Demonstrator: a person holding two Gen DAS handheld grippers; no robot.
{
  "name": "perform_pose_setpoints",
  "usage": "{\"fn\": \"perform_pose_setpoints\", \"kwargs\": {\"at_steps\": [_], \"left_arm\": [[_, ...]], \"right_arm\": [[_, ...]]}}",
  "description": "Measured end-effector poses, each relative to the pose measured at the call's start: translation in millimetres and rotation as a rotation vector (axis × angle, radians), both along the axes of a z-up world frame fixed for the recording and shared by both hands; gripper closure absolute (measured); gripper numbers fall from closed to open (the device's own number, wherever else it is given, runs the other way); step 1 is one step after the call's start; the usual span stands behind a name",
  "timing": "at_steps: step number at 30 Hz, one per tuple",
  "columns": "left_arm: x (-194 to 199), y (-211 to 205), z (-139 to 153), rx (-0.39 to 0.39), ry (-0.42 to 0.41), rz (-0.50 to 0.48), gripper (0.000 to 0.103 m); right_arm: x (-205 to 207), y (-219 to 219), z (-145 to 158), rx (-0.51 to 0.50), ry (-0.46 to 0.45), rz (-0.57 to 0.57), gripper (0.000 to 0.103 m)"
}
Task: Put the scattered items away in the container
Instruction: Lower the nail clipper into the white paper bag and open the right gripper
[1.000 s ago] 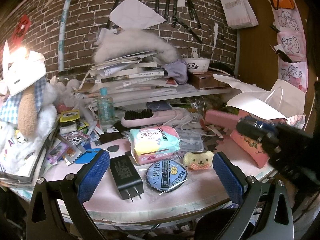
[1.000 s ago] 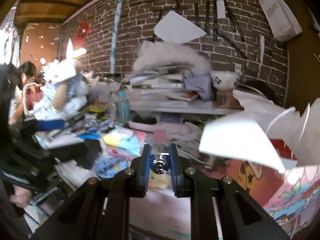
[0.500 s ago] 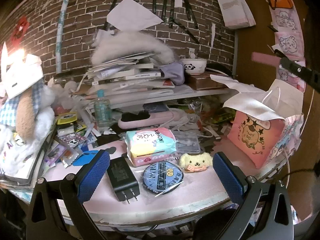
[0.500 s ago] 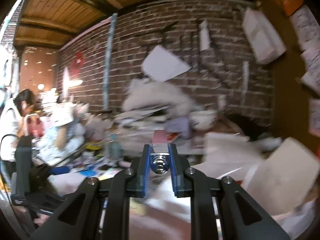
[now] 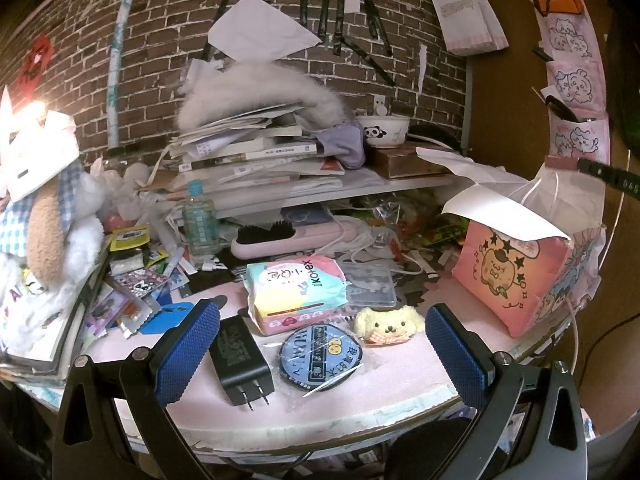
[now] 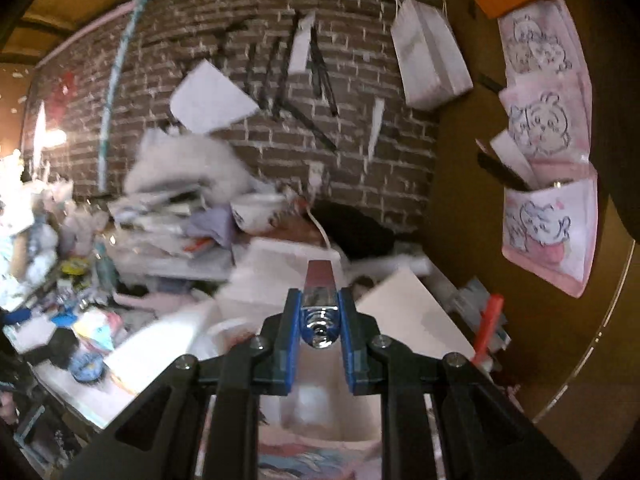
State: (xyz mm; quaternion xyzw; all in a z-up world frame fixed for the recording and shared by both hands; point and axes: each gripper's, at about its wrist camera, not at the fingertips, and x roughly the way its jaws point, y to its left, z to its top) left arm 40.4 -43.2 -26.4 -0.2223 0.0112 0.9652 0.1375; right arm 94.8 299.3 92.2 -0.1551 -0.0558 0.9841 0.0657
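My left gripper (image 5: 320,354) is open and empty above the pink desk's front edge. Between its fingers lie a black charger (image 5: 240,358), a round blue packet (image 5: 320,354), a yellow dog plush (image 5: 388,325) and a Kotex pack (image 5: 295,290). The pink paper bag (image 5: 510,276) stands open at the right. My right gripper (image 6: 319,314) is shut on a pink tube with a silver cap (image 6: 319,280) and holds it above the bag's open mouth (image 6: 320,392). The tube's tip also shows in the left wrist view (image 5: 560,161).
A pink hairbrush (image 5: 288,236), a clear bottle (image 5: 199,222) and a clear case (image 5: 370,284) lie further back. A stack of books (image 5: 256,160) fills the shelf. A plush toy (image 5: 44,232) and loose packets crowd the left. Pink wall pockets (image 6: 548,208) hang right.
My right gripper has carried the tube up from the desk and rightward over the pink bag. The left gripper has stayed open in place.
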Motion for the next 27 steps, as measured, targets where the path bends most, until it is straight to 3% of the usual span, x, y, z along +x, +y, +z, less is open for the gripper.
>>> {"fn": "perform_pose_setpoints", "kwargs": {"at_steps": [6, 13, 20, 27], "left_arm": [[0, 1, 0, -0.001, 0.001, 0.0, 0.0], [0, 1, -1, 0.001, 0.003, 0.003, 0.0], [-1, -1, -1, 0.003, 0.001, 0.004, 0.0], [0, -8, -4, 0.003, -0.006, 0.01, 0.0]], "right_arm": [[-19, -1, -19, 0.058, -0.133, -0.007, 0.088], [-40, 1, -38, 0.046, -0.277, -0.007, 0.088], [-56, 4, -52, 0.038, -0.353, -0.012, 0.088], [-60, 5, -55, 0.046, -0.354, -0.023, 0.088]]}}
